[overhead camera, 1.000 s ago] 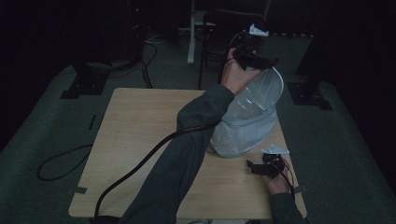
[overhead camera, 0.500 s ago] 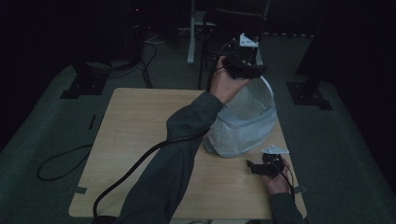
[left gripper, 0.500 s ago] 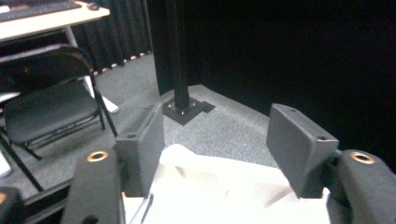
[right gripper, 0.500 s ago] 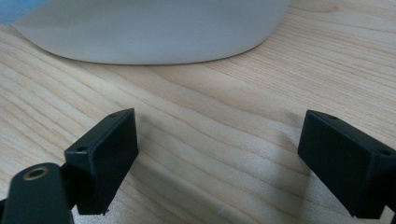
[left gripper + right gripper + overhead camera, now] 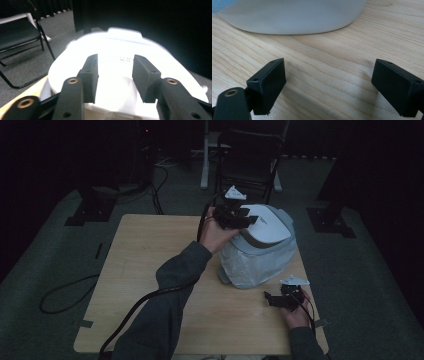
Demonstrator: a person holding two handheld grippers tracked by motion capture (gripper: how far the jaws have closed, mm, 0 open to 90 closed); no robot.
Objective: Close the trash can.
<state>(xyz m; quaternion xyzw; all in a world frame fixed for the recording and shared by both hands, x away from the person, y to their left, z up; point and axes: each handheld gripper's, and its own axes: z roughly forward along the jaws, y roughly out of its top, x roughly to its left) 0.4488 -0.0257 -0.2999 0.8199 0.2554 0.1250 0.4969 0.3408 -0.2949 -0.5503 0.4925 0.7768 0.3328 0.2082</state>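
A white bin (image 5: 255, 265) with a thin plastic liner stands on the right half of the wooden table (image 5: 145, 255). Its white lid (image 5: 270, 226) lies flat on top. My left gripper (image 5: 249, 219) rests over the lid's near-left edge; in the left gripper view its jaws (image 5: 115, 61) have just been closing, stand part-way apart above the lid (image 5: 117, 40), and have nothing between them. My right gripper (image 5: 270, 299) lies low on the table by the bin's front right, wide open (image 5: 328, 72), facing the bin's base (image 5: 292, 17).
A dark folding chair (image 5: 250, 155) stands behind the table, also at the left in the left gripper view (image 5: 17, 32). A cable (image 5: 60, 295) loops on the floor to the left. Black stand feet (image 5: 85, 217) flank the table. The table's left half is bare wood.
The bin's lid, raised a second ago, has come down flat. My left gripper came down and leftward with it, its jaws narrowing. The right gripper has stayed still.
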